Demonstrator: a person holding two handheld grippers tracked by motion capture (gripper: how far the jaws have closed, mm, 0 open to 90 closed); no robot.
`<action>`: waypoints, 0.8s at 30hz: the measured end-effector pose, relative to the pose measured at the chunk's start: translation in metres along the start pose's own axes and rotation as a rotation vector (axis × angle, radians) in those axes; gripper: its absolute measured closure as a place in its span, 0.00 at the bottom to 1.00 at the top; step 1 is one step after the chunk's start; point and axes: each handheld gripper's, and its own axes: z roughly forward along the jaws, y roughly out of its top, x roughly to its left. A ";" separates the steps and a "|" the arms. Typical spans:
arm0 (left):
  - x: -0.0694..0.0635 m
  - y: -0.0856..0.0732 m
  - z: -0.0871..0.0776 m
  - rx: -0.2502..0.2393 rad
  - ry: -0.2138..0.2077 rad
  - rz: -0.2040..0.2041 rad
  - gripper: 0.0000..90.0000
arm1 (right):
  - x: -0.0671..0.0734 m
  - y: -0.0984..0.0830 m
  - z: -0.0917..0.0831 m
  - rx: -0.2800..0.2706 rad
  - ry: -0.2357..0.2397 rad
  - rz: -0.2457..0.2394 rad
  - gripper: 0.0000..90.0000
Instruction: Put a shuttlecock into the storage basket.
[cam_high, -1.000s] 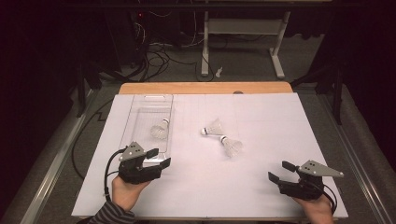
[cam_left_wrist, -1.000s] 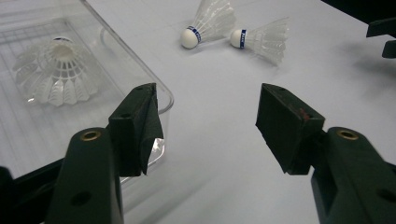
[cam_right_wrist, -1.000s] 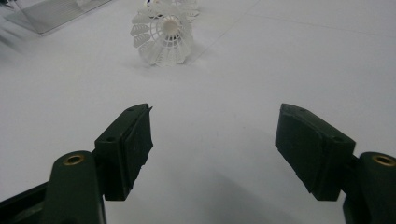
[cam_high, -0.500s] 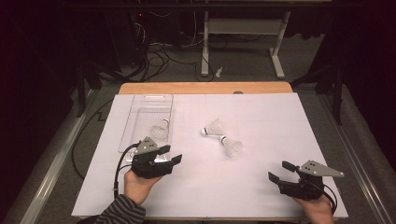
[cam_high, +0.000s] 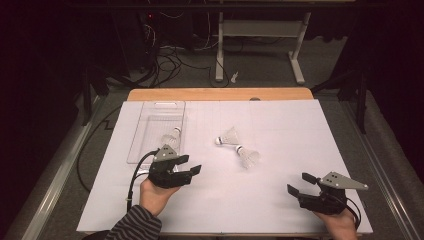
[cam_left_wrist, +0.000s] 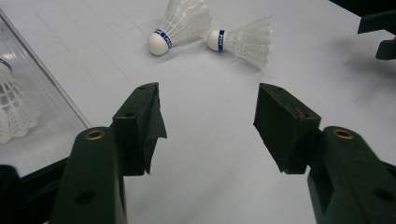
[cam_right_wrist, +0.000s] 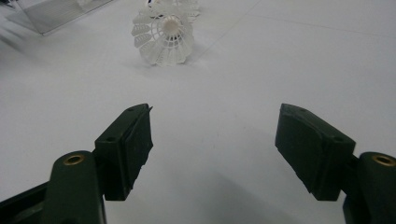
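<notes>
Left gripper (cam_left_wrist: 208, 123) was wide open and empty, two shuttlecocks (cam_left_wrist: 180, 25) lying just ahead of its jaws. I'd go for the near one's cork, low and square. Right gripper (cam_right_wrist: 212, 140) sat open too.

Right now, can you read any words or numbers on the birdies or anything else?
Blue band on the left loose shuttlecock: white lettering, too blurred to read.
Blue band on the right loose shuttlecock: lettering too small to read.
Shuttlecock in the clear tray: a blue band edge, nothing readable.
Left gripper and right gripper: no writing visible.
</notes>
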 end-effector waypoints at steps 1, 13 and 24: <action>0.000 0.001 0.001 0.006 0.000 0.005 0.47 | 0.000 0.000 0.000 0.000 0.000 0.001 0.31; -0.004 0.011 0.013 0.035 -0.035 0.015 0.49 | 0.000 0.000 0.000 -0.001 0.002 -0.001 0.31; -0.009 0.020 0.022 0.058 -0.057 0.024 0.49 | 0.000 0.000 0.000 0.000 0.003 -0.003 0.31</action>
